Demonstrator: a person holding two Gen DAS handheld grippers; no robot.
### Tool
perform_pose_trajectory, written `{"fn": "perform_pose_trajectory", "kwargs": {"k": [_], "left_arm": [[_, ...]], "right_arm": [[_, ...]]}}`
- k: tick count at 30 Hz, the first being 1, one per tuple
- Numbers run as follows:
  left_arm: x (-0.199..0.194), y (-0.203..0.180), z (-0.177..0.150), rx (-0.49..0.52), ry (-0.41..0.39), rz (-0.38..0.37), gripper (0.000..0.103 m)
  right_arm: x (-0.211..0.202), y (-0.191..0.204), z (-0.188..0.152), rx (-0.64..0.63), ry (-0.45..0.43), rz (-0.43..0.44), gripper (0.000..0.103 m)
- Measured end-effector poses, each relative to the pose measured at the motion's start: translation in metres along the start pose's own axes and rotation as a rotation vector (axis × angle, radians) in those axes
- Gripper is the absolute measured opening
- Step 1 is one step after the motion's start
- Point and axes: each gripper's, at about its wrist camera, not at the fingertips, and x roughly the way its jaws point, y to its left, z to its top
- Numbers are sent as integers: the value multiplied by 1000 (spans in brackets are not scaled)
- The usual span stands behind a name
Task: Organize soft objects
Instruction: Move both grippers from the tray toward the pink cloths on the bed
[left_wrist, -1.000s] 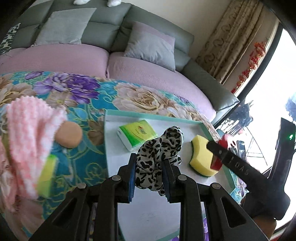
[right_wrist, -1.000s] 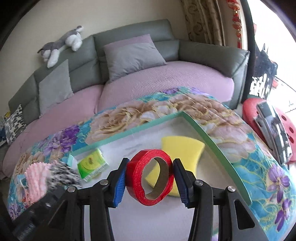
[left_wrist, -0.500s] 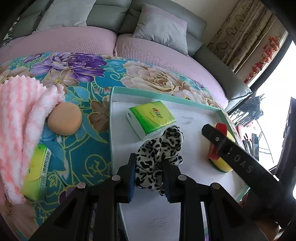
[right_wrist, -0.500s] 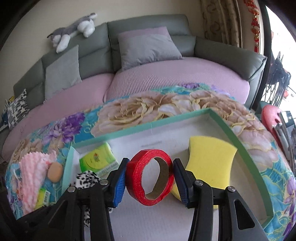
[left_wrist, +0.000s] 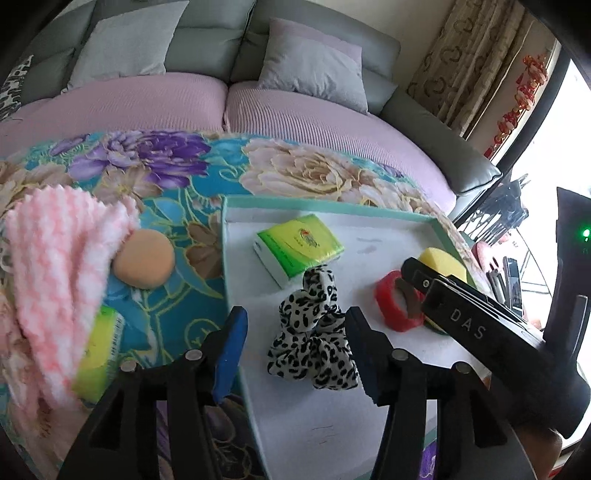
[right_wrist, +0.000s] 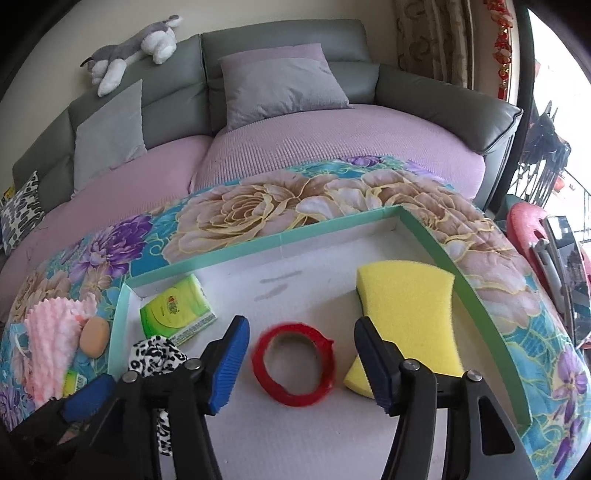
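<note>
Both grippers stand over the green-rimmed tray (right_wrist: 461, 269), each with its jaws opening around an item it no longer presses.

The left gripper (left_wrist: 295, 343) has its blue pads apart; the leopard-print scrunchie (left_wrist: 314, 332) lies between them on the tray floor, brushing the right pad, with a clear gap to the left pad. The right gripper (right_wrist: 301, 365) is likewise spread, the red tape roll (right_wrist: 293, 363) lying flat between its pads, touching neither. At two o'clock from the roll sits the yellow sponge (right_wrist: 406, 314); at ten o'clock, the green tissue pack (right_wrist: 177, 312). Outside the tray, at nine o'clock on the floral cloth (left_wrist: 166, 206), lie a pink knitted cloth (left_wrist: 55, 266) and a peach puff (left_wrist: 144, 264).
</note>
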Motion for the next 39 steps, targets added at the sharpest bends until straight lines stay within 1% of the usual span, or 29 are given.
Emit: {"fn": "perform_pose_trajectory", "kwargs": {"k": [3, 5, 7, 9, 10, 11, 12, 13, 14, 15, 17, 20, 21, 24, 29, 36, 39], "left_arm": [[-14, 6, 4, -19, -32, 4, 59], [-23, 11, 7, -30, -63, 32, 69], [-32, 19, 10, -47, -93, 64, 72], [-38, 31, 12, -70, -114, 93, 73], [-39, 35, 12, -81, -118, 104, 75], [-40, 42, 12, -97, -124, 122, 81], [-42, 49, 12, -116, -128, 144, 83], [-43, 54, 12, -128, -131, 160, 85], [-45, 61, 12, -147, -136, 182, 86], [-46, 66, 12, -164, -141, 202, 87], [-50, 79, 11, -205, -145, 257, 93], [-55, 98, 9, -254, -140, 316, 94], [-56, 102, 8, -263, -140, 323, 94], [-62, 116, 6, -303, -145, 356, 94], [-80, 136, 2, -345, -164, 441, 94], [-118, 162, -2, -391, -240, 566, 94], [-132, 177, -6, -426, -259, 598, 94]], "right_arm": [[-7, -3, 2, 21, -14, 8, 72], [-11, -5, 3, 31, -20, 20, 75], [-13, -4, 3, 32, -22, 22, 82], [-13, -2, 3, 22, -22, 24, 83], [-13, 0, 2, 12, -18, 27, 83], [-12, 1, 2, 5, -15, 30, 84], [-12, 3, 1, 2, -13, 34, 87], [-11, 4, 1, 0, -9, 39, 95], [-11, 5, 0, -1, -8, 44, 97], [-11, 6, -1, 0, -9, 50, 99], [-13, 8, -1, 1, -14, 61, 99], [-13, 11, -1, 2, -14, 68, 101], [-13, 13, -2, 1, -10, 67, 103], [-15, 20, -3, -13, -11, 67, 103], [-22, 42, -4, -61, -21, 115, 103], [-37, 78, -6, -70, -59, 258, 103], [-42, 99, -9, -122, -75, 297, 103]]}}
